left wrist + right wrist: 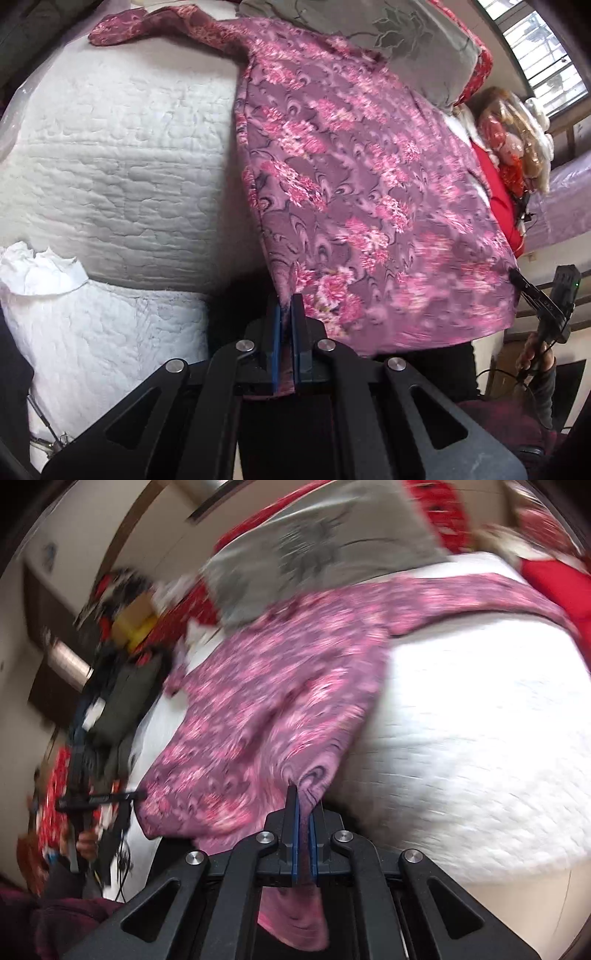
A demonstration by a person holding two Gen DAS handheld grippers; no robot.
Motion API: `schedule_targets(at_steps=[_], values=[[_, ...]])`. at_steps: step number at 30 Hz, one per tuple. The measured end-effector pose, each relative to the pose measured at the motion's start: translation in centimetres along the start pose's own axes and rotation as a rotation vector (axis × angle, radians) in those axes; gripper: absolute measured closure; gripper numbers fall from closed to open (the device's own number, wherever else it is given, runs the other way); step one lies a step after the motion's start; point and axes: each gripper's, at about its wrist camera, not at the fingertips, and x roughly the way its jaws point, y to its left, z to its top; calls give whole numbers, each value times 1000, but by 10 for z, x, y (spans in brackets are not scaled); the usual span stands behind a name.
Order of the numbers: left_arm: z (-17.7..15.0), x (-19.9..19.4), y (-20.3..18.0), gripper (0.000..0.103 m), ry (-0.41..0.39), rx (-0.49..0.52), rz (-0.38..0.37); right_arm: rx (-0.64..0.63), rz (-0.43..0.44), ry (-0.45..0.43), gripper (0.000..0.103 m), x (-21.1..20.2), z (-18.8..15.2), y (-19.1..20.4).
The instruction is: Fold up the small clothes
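A purple garment with a pink floral print (351, 177) lies spread over a white quilted bed (110, 166); its hem hangs off the near edge and one sleeve reaches to the far left. My left gripper (285, 306) is shut on one hem corner. My right gripper (304, 805) is shut on the other hem corner of the garment (266, 701). Each gripper shows in the other's view: the right one at the far right of the left wrist view (532, 291), the left one at the left of the right wrist view (110, 796). The right wrist view is motion-blurred.
A grey pillow (406, 40) and red bedding (498, 192) lie at the far side of the bed, with a doll (509, 140) beside them. A crumpled white cloth (37, 266) lies at the near left. Dark clutter (122, 686) sits off the bed's left.
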Motion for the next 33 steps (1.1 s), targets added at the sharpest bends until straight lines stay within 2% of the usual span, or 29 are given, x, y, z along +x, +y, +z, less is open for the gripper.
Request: schedule_targets(at_steps=[3, 7, 8, 9, 11, 12, 14, 16, 17, 18, 19, 20, 21, 25, 26, 27, 30, 33], values=[[6, 16, 4, 100, 36, -26, 30, 92, -62, 15, 100, -4, -9, -36], [3, 22, 7, 98, 43, -46, -28, 186, -43, 54, 99, 19, -24, -59], [3, 23, 8, 90, 55, -48, -53, 204, -26, 59, 97, 22, -26, -61], [0, 24, 9, 75, 61, -51, -70, 234, 10, 63, 93, 28, -29, -64], [-4, 24, 13, 53, 67, -68, -106, 284, 73, 86, 92, 36, -32, -67], [-7, 25, 15, 52, 67, -73, -120, 308, 97, 107, 89, 42, -33, -67], [-11, 28, 14, 52, 83, -73, -150, 335, 118, 144, 69, 48, -40, -69], [-13, 30, 9, 54, 79, -63, -144, 367, 139, 172, 63, 55, -47, -72], [-15, 30, 5, 63, 78, -35, -140, 380, 156, 182, 64, 58, -49, -74], [-17, 29, 2, 91, 78, -15, -146, 388, 173, 185, 64, 59, -52, -76], [-16, 28, -3, 102, 92, 0, -152, 393, 202, 185, 70, 59, -53, -76], [-15, 27, -4, 101, 95, -8, -163, 387, 221, 178, 88, 57, -53, -74], [-14, 22, -2, 101, 85, -25, -179, 368, 241, 159, 99, 53, -52, -70], [-1, -26, 7, 101, -18, -130, -314, 333, 315, 10, 100, 7, -31, -56], [3, -39, 9, 101, -42, -147, -327, 332, 328, -21, 100, -3, -26, -54], [5, -47, 11, 101, -55, -155, -321, 331, 349, -64, 100, -20, -19, -51], [6, -50, 17, 101, -41, -163, -238, 324, 352, -106, 100, -42, -10, -49], [-4, -17, 33, 100, 51, -203, -133, 332, 300, -95, 100, -41, -14, -58]])
